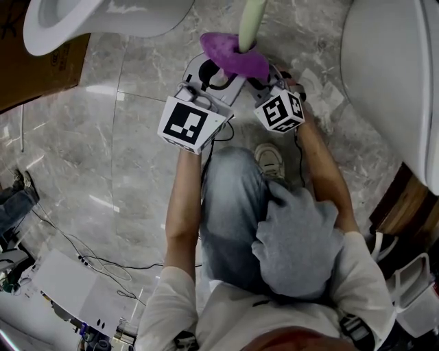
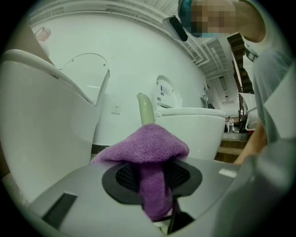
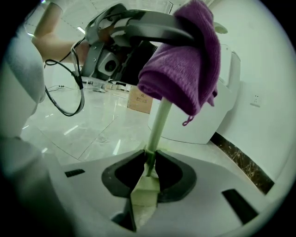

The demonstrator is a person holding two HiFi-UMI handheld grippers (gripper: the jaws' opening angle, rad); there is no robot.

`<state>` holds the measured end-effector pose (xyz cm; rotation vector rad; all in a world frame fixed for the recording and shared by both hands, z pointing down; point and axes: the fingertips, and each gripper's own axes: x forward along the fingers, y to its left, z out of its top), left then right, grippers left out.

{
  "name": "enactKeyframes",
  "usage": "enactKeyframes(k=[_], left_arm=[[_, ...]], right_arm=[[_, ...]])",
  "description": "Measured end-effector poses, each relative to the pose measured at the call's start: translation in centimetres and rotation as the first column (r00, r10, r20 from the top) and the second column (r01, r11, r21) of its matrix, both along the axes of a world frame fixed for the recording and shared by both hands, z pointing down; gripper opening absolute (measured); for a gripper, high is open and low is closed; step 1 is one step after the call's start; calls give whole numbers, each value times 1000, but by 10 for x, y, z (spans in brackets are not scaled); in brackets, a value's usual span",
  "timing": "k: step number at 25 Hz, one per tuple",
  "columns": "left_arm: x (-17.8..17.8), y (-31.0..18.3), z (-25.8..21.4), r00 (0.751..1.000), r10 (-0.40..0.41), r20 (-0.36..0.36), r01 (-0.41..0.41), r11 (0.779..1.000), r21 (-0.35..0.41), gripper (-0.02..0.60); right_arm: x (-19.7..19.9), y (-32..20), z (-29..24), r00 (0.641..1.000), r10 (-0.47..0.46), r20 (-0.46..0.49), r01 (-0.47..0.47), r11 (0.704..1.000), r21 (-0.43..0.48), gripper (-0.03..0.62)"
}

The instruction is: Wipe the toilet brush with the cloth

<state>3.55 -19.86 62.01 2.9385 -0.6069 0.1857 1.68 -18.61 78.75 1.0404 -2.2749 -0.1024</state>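
The toilet brush has a pale green handle (image 1: 250, 24) that stands upright between my two grippers. The purple cloth (image 1: 233, 56) is folded over it like a cap. My left gripper (image 1: 221, 68) is shut on the cloth (image 2: 148, 152), with the handle's tip (image 2: 146, 111) poking out above the fold. Below the cloth, my right gripper (image 1: 259, 77) is shut on the lower, flat part of the handle (image 3: 149, 162). In the right gripper view the stem (image 3: 159, 122) rises to the cloth (image 3: 185, 69), with the left gripper (image 3: 138, 28) above it. The brush head is hidden.
A white toilet (image 1: 103, 17) stands at the upper left and another (image 1: 391, 75) at the right. Cardboard (image 1: 41, 68) leans at the left. Cables (image 1: 89, 257) and a white device (image 1: 75, 288) lie on the marble floor. Crumpled paper (image 1: 319, 92) sits beside the person's shoe (image 1: 271, 161).
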Motion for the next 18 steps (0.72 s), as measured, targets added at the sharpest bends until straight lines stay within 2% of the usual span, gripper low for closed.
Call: enactKeyframes(k=[4, 10, 14, 18], left_arm=[[4, -5, -29, 998, 5, -60, -6, 1000, -2, 132], [8, -12, -52, 997, 15, -78, -14, 1000, 14, 150], [11, -19, -67, 993, 3, -118, -6, 1000, -26, 162], [15, -29, -85, 989, 5, -148, -9, 1000, -26, 172]], right_arm=[[1, 0, -1, 1000, 3, 1, -3, 1000, -2, 69], [1, 0, -1, 1000, 6, 1, -6, 1000, -4, 69], [1, -1, -1, 1000, 8, 2, -8, 1000, -5, 69], [1, -1, 0, 1000, 11, 1, -11, 1000, -8, 69]])
